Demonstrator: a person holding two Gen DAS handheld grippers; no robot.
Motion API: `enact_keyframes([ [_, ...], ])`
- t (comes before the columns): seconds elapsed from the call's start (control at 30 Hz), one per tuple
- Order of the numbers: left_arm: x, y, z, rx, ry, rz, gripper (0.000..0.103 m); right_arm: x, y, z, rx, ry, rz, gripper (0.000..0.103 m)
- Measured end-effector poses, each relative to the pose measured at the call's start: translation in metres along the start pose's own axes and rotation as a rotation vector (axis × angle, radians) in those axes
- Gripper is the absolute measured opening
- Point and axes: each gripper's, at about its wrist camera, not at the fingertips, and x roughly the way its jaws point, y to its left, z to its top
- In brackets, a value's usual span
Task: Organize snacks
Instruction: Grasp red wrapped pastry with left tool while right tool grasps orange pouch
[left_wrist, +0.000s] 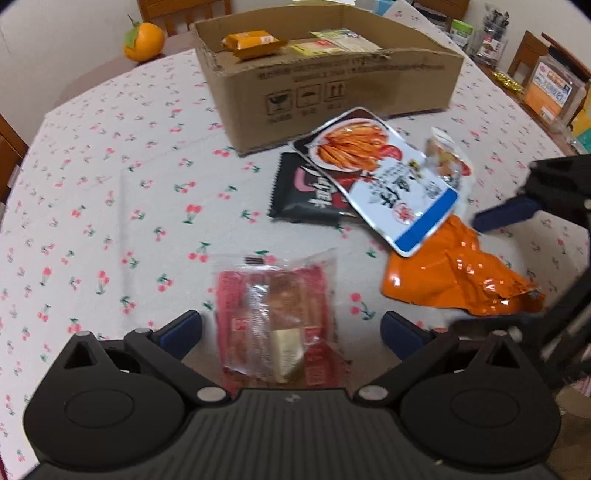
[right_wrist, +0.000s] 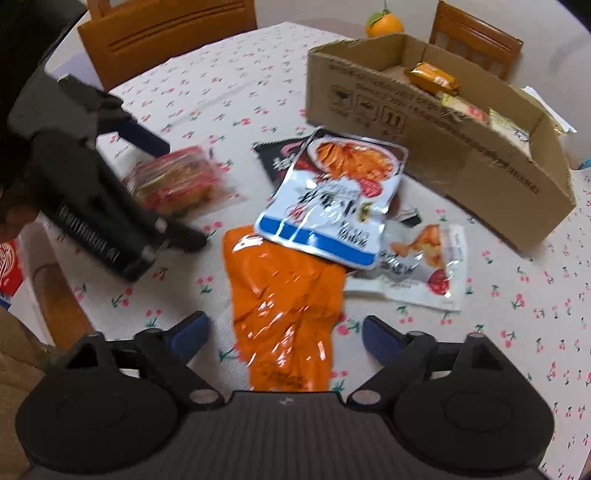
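Left claw (left_wrist: 291, 328) gapes wide around the red snack pack (left_wrist: 277, 325), right claw (right_wrist: 284, 330) around the orange packet (right_wrist: 284, 295), neither gripping.

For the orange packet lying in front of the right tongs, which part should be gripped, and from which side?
Grip the near end of the orange packet, coming in low from the near side. It lies flat and crumpled, its long axis pointing at the open right tongs; its far end is tucked under the white-and-blue pouch, so that end is probably harder to reach.
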Motion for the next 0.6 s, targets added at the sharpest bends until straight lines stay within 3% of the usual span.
enact_keyframes([
  [0.07,-0.001,0.001,-0.001,-0.003,-0.004,-0.001,0.1,0.0,-0.001,0.003,0.006,-0.013,-0.003,0.076],
  [0.17,-0.003,0.0,-0.002,0.012,-0.009,-0.008,0.094,-0.001,0.004,0.005,0.001,-0.023,-0.006,0.068],
  [0.4,-0.007,0.001,-0.002,0.013,-0.018,-0.007,0.081,-0.009,0.002,-0.002,0.07,-0.004,-0.047,0.067],
  [0.6,-0.006,0.002,-0.001,0.012,-0.014,-0.006,0.082,-0.017,-0.006,-0.016,0.114,0.012,-0.044,0.068],
])
